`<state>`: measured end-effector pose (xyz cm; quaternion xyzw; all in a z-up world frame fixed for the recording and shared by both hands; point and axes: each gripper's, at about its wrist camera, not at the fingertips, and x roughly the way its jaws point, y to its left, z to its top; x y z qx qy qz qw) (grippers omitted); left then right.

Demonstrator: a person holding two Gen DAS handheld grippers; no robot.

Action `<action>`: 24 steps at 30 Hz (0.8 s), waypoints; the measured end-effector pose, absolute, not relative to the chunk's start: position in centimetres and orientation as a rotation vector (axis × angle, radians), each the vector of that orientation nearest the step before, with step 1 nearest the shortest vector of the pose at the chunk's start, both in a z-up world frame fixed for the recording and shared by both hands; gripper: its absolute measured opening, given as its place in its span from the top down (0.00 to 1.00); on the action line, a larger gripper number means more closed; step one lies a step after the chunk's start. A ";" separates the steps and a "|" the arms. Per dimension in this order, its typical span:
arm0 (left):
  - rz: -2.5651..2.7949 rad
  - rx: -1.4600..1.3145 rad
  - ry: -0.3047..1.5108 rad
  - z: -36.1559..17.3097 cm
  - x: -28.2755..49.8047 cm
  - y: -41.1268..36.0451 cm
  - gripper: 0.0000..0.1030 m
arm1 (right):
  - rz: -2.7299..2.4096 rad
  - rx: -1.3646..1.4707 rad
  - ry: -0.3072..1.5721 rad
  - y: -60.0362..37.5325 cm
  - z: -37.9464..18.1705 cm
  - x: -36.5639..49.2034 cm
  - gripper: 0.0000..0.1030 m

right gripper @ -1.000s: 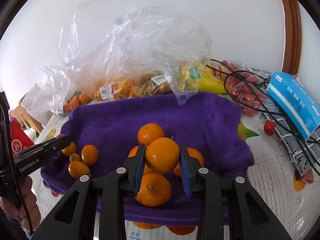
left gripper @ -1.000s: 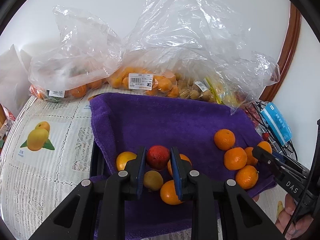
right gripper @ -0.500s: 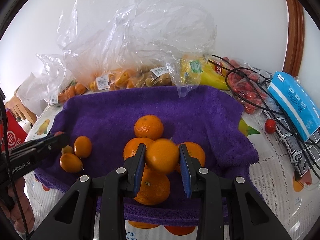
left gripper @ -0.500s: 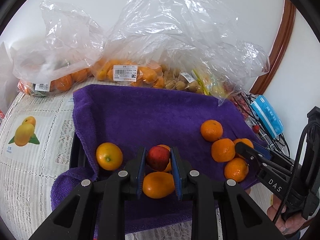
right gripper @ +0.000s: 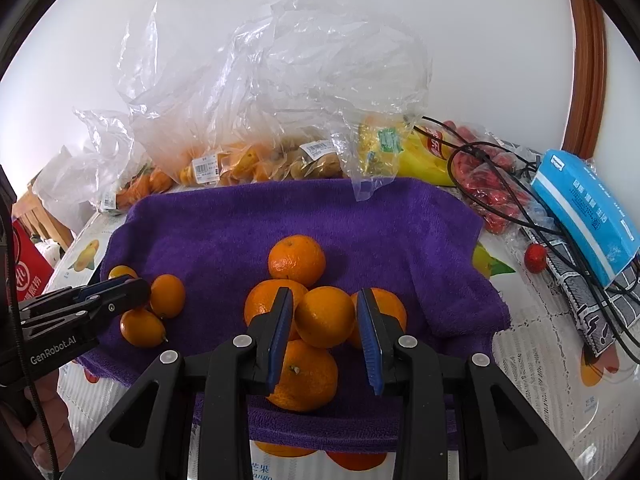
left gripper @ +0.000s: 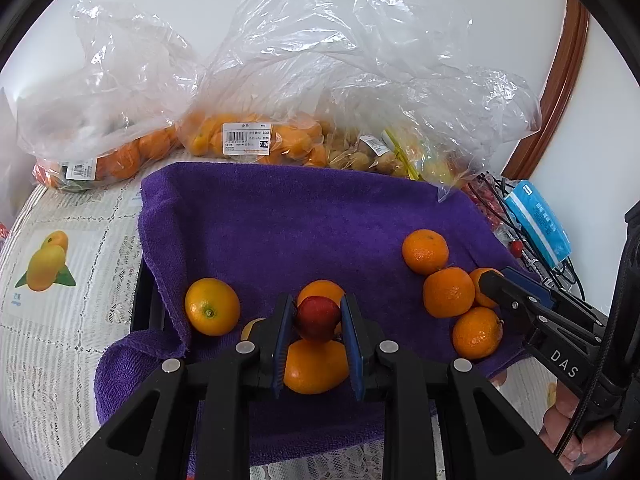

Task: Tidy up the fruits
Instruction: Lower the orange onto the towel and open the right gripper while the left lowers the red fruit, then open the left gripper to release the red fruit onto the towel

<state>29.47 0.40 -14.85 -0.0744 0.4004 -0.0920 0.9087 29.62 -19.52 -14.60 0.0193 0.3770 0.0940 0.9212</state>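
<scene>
Right gripper [right gripper: 325, 316] closed on one orange [right gripper: 325, 317], raised over the purple towel [right gripper: 400, 232]. Four more oranges clustered on the towel beneath and beside the held one. Left gripper [right gripper: 120, 294] at the towel's left edge, over three small oranges [right gripper: 167, 295]. Clear plastic bags [right gripper: 260, 92] behind the towel; blue tissue pack [right gripper: 584, 216] to its right.

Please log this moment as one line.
left gripper: shut on red fruit | right gripper: shut on mandarin | over purple towel

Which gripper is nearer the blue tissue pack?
Right. The right gripper, shut on a mandarin, is on the blue tissue pack side; the left gripper is further away.
</scene>
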 end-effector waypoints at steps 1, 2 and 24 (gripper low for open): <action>-0.188 -0.155 0.827 -14.9 29.5 0.4 0.76 | 0.193 0.041 0.774 -19.6 -14.6 29.6 0.68; -0.187 -0.157 0.828 -14.9 29.5 0.5 0.75 | 0.193 0.042 0.773 -19.6 -14.6 29.6 0.68; -0.104 -0.107 0.761 -11.0 26.4 1.0 0.40 | 0.179 0.075 0.708 -19.7 -9.6 26.7 0.54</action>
